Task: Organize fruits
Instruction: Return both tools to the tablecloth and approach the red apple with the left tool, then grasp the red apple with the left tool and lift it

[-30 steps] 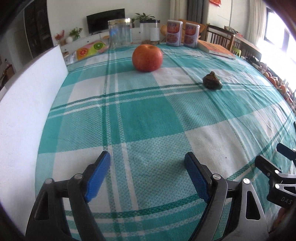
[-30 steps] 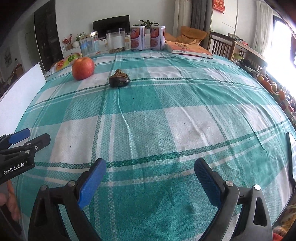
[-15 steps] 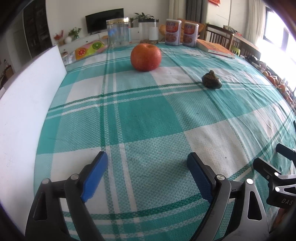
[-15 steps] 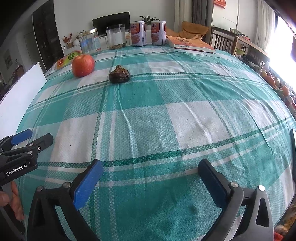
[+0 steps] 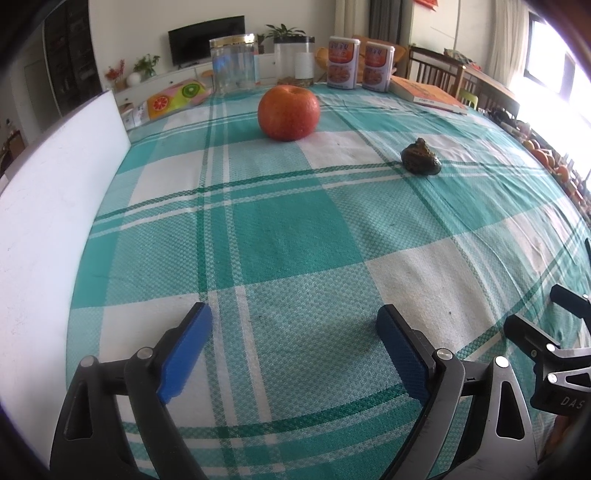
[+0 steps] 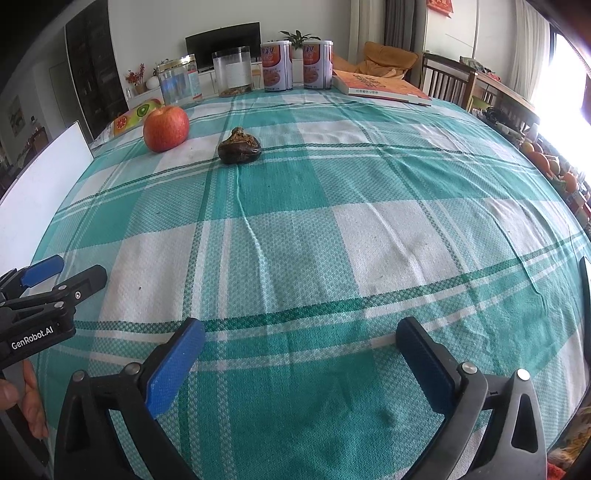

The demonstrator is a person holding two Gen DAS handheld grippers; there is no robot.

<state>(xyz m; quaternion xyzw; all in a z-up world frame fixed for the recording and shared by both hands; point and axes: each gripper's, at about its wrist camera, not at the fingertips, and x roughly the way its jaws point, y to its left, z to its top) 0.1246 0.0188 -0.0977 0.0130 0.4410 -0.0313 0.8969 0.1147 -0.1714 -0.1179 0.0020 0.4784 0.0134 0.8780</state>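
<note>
An apple sits at the upper middle of the left wrist view, with a small dark brown lumpy fruit apart from it to the right. In the right wrist view, the apple is at upper left and the dark fruit just right of it. Nothing lies between the grippers and the fruit, only bare cloth.

Along the far edge stand two clear jars, two red-labelled tins and an orange book. A white board runs down the left of the frame.

The left gripper, at the bottom of its view, is opening, its blue pads wide apart with only cloth between them. The right gripper stands fully spread and holds nothing.

Everything rests on a table under a teal and white checked cloth. Behind are a television, a plant and wooden chairs by a bright window.
</note>
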